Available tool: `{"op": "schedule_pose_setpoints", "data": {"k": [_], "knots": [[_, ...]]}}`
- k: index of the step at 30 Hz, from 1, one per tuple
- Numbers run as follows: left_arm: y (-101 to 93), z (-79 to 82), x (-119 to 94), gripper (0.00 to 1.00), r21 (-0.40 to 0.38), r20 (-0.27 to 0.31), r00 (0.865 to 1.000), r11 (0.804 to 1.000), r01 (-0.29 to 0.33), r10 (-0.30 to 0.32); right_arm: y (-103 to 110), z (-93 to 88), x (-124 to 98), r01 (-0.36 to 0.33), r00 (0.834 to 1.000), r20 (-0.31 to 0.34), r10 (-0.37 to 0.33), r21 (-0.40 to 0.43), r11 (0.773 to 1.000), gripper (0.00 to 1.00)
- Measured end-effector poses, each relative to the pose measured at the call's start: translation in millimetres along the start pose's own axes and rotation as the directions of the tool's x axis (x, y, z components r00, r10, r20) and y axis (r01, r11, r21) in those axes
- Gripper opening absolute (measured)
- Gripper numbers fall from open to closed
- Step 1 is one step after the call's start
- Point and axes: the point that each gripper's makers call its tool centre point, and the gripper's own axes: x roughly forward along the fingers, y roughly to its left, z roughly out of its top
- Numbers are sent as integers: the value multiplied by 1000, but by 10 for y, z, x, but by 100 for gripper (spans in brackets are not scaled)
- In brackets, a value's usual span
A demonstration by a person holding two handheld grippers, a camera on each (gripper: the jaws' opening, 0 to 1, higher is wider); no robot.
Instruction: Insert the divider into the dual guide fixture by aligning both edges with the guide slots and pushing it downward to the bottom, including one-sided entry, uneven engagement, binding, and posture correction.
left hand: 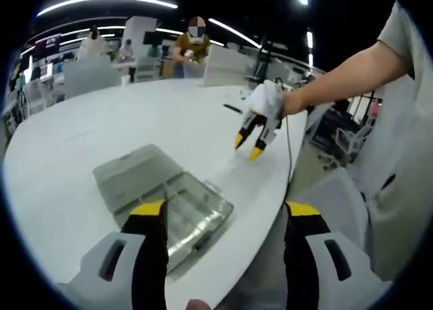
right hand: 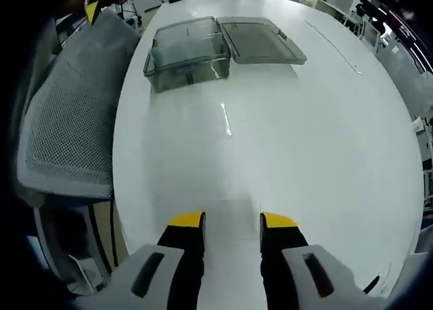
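In the left gripper view, the left gripper (left hand: 226, 212) hovers with its jaws spread wide and nothing between them, just above a clear plastic box (left hand: 193, 218) with its lid (left hand: 135, 174) folded open flat on the white table (left hand: 101, 134), near the table's edge; the right gripper (left hand: 252, 144) hangs over the table further along, held by a gloved hand (left hand: 269, 101), tips parted and empty. In the right gripper view, the right gripper (right hand: 232, 222) is released over bare table (right hand: 304, 141); the box (right hand: 189, 56) and lid (right hand: 260, 40) lie well apart from it, beside a grey mesh chair (right hand: 71, 120); I cannot tell where the divider is.
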Motion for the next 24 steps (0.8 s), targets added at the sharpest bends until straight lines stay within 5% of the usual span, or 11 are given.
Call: {"op": "schedule_pose_setpoints", "data": {"k": [9,24], "knots": [[-4,-30,34,70,-10,-12,1000,1000,-2,2,197,421,-33,10,998,63,-6,-69,998,27],[28,-16,49,68,-36,-13,1000,999,-10,9,354,720,-101,27,994,104,-15,-115,993,27]]}}
